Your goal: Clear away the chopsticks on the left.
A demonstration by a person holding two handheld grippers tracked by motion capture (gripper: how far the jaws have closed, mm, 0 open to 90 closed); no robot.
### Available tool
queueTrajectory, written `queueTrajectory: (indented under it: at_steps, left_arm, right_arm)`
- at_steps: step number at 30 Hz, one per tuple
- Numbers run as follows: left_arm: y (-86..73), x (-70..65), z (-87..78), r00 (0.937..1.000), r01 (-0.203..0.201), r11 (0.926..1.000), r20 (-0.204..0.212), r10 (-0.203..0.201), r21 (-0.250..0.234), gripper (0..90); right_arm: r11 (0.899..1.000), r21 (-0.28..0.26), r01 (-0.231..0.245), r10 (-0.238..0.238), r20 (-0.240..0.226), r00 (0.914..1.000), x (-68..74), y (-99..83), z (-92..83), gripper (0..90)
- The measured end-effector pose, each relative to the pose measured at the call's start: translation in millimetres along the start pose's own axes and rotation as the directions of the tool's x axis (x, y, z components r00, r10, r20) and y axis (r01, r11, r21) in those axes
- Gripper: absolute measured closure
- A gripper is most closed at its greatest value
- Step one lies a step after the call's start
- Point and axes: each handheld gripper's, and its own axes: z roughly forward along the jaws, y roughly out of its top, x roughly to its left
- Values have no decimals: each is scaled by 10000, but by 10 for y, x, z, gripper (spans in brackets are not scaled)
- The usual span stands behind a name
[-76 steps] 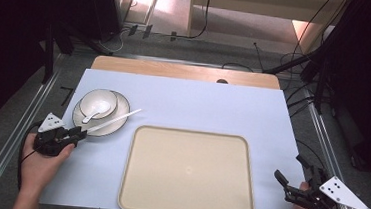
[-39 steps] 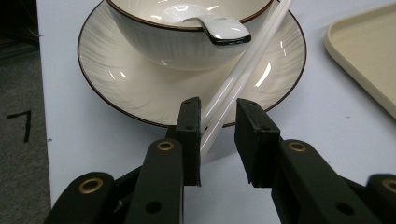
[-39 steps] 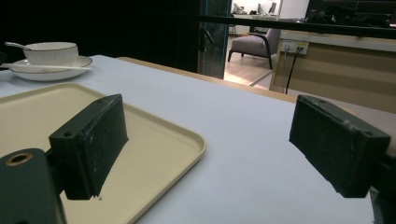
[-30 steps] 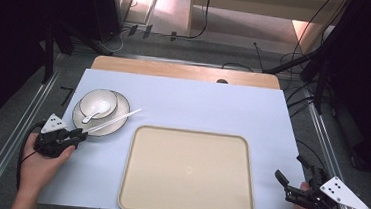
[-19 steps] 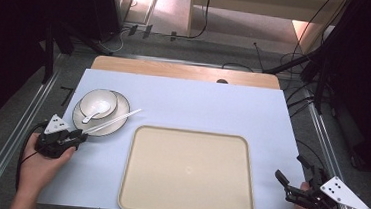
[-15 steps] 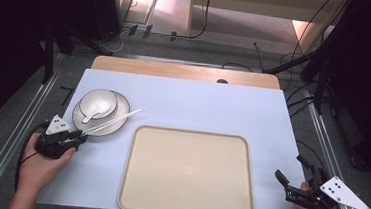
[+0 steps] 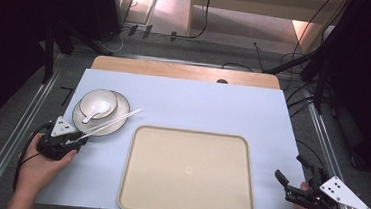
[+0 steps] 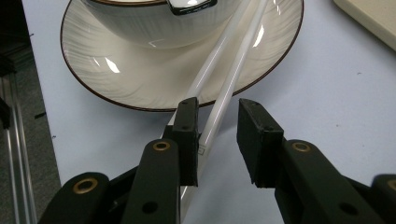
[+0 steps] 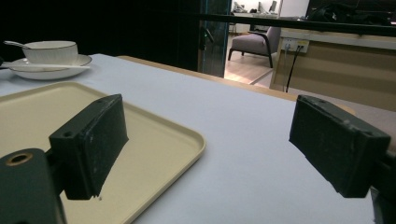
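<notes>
Lying between left gripper [image 8: 217, 140] fingers, chopsticks [image 8: 224, 88]

Table cover [image 7: 198, 103]: pale blue, plain; bare wood strip along far edge. Tray [image 7: 188, 172]: cream-beige, unpatterned. Plate [image 8: 140, 79]: off-white, faint brushed streaks, thin dark brown rim line. Bowl [image 7: 98, 103]: white, same brown rim. Chopsticks [image 8: 224, 88]: translucent white. Spoon [image 7: 94, 113]: white. Left gripper [image 8: 217, 140]: black jaws, brass-coloured rivets. Right gripper [image 9: 205, 149]: black; grey plate with dark dots
</notes>
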Motion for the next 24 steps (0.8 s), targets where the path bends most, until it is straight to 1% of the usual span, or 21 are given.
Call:
queueTrajectory:
  at_steps: [3,8,11,17,19,21,24]
  left_arm:
    - [-2,-2,3,10000,-85,9999,-34,85,73,696]
    - [-8,-3,8,9999,-109,9999,3,109,116,696]
    - [-12,1,10,9998,-195,9996,54,194,211,696]
    - [-14,-4,15,9997,-222,9994,106,220,267,697]
    - [-19,-4,25,9998,-162,9995,155,158,271,699]
    - [-25,2,37,9995,-243,9988,201,235,429,700]
    - [-39,3,61,9995,-237,9985,221,226,503,703]
  right_arm:
    - [10000,4,-5,5,-9,10000,-1,-1,0,117]
    - [10000,-7,38,-38,13,10000,-6,0,0,117]
    - [10000,2,-35,35,20,10000,-8,-2,-4,117]
    - [10000,-8,2,-2,33,10000,-16,-3,-7,117]
    - [10000,0,5,-5,27,10000,-16,-3,-7,117]
    - [10000,0,8,-8,34,10000,-16,-2,-7,117]
    - [10000,0,7,-7,36,10000,-16,-3,-8,117]
